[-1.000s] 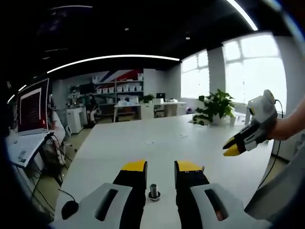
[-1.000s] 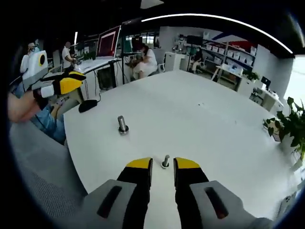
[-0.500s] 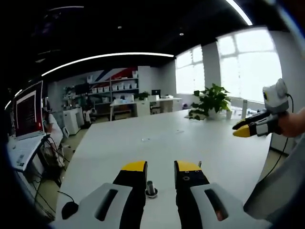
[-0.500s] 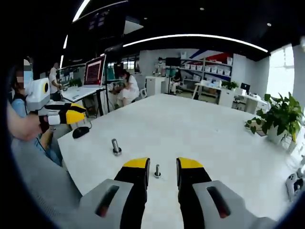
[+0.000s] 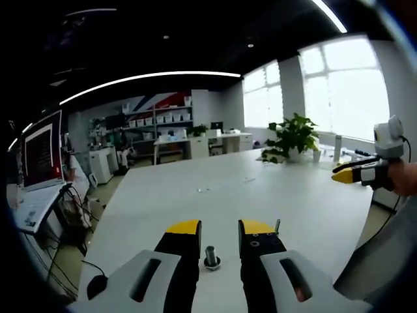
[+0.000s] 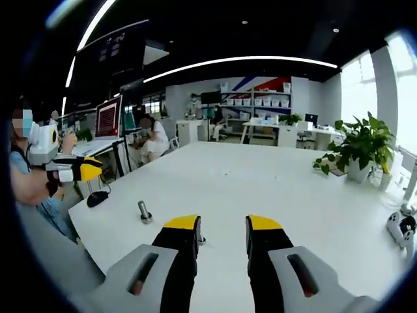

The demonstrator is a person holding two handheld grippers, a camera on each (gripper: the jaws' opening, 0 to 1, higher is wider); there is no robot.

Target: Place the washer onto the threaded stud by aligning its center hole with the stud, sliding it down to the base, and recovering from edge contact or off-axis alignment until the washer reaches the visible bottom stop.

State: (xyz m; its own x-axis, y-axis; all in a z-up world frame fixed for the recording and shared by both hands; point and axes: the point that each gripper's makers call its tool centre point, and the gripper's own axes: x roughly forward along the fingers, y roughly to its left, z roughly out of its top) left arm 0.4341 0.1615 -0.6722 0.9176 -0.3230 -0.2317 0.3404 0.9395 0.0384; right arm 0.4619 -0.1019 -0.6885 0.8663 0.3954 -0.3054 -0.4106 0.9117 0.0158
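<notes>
We see left gripper fingers parted, empty; threaded stud upright on white surface between them (washer apparently at its base). Right gripper fingers apart, empty; second, thinner stud beside left finger. Potted plant far right.

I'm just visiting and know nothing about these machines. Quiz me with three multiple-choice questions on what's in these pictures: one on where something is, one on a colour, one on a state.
1. Where is the stud with the washer at its base?
A. between the left gripper's jaws
B. beside the potted plant
C. on the shelves

2. What colour are the jaw tips?
A. red
B. yellow
C. green

3. How are the left gripper's jaws?
A. clamped on the stud
B. apart
C. holding a cable

Answers: 1 A, the stud stands on the white table between them. 2 B, the left gripper has yellow tips. 3 B, a gap shows each side of the stud.
</notes>
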